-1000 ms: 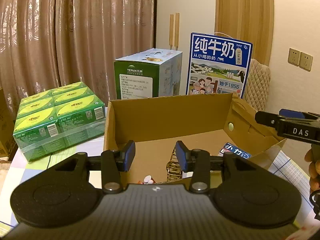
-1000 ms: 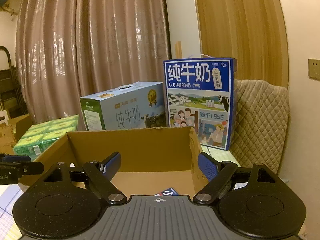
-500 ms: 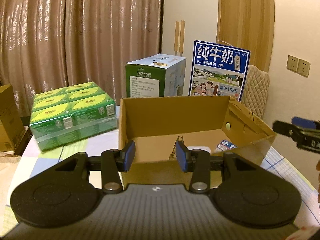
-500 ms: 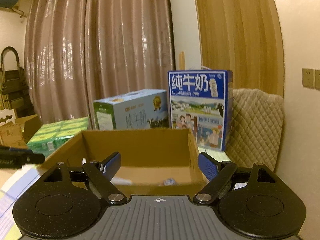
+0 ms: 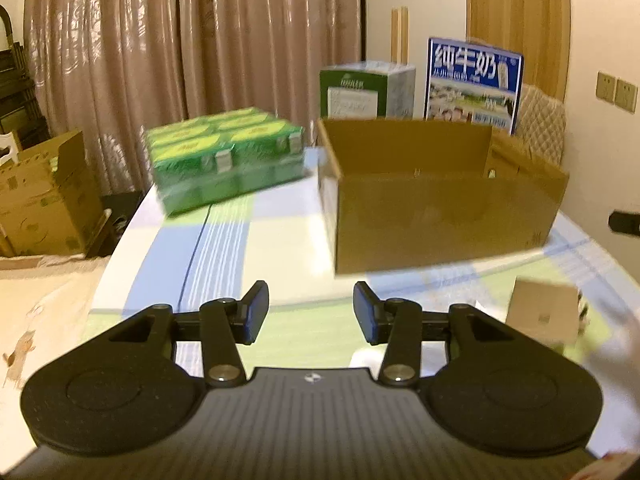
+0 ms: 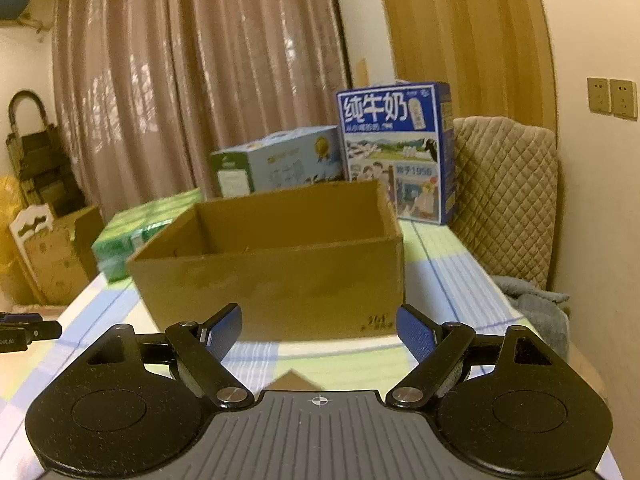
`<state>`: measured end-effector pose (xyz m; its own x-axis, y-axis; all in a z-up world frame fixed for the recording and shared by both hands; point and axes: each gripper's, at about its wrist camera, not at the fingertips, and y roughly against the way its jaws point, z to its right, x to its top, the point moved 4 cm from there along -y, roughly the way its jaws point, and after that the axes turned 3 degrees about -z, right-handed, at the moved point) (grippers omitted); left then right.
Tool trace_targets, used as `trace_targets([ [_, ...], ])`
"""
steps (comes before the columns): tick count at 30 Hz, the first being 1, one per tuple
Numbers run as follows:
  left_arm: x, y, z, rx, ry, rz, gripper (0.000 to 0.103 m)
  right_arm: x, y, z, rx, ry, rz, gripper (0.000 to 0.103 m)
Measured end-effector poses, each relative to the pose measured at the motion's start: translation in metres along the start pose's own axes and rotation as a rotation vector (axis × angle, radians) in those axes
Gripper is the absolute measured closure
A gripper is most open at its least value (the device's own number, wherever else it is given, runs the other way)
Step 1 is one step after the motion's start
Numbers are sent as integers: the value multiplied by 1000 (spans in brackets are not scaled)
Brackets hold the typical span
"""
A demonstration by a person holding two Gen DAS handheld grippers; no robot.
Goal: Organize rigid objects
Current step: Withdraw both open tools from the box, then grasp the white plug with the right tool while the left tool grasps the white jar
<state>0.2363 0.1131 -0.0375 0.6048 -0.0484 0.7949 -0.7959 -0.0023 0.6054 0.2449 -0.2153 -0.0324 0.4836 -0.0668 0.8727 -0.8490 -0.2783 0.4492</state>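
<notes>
I have pulled both grippers back from the cardboard box: I no longer look down into it, only at its outer front wall across bare tablecloth. My left gripper has just opened a little, nothing between its jaws. A small brown box now shows near me.

Light: warm, yellowish indoor light, moderately dim.
Glare: pale sheen streaks on the curtain folds.
Blur: the left wrist view is motion-smeared, box lettering unreadable; the right wrist view is sharper.
Distortion: fisheye bending, dark corners.
Shadows: soft, under the cardboard box.
</notes>
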Motion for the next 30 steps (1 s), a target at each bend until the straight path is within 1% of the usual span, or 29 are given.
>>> trace_targets([
  [2,-15,4,1,0,-21,-18,62,-7,3,-3,2,11,-13,22],
  [5,-36,10,5,-20,-40,-28,62,-19,8,-2,-10,12,-34,22],
  [8,-48,6,13,-45,-37,-65,62,-33,9,2,-33,6,-83,22],
  [10,-49,3,20,-68,-49,-66,62,-43,8,5,-54,2,-118,22],
  [13,-49,-3,30,-70,-87,-67,62,-52,3,11,-79,-5,-154,22],
  [16,-51,-10,34,-83,-85,-79,62,-56,-4,20,-120,-9,-180,22],
  [19,-52,-16,37,-86,-86,-89,62,-63,-12,23,-144,-7,-225,22],
  [25,-54,-23,39,-94,-84,-103,60,-75,-34,17,-146,46,-297,22],
  [30,-53,-29,40,-102,-78,-108,58,-78,-52,17,-168,73,-325,22],
])
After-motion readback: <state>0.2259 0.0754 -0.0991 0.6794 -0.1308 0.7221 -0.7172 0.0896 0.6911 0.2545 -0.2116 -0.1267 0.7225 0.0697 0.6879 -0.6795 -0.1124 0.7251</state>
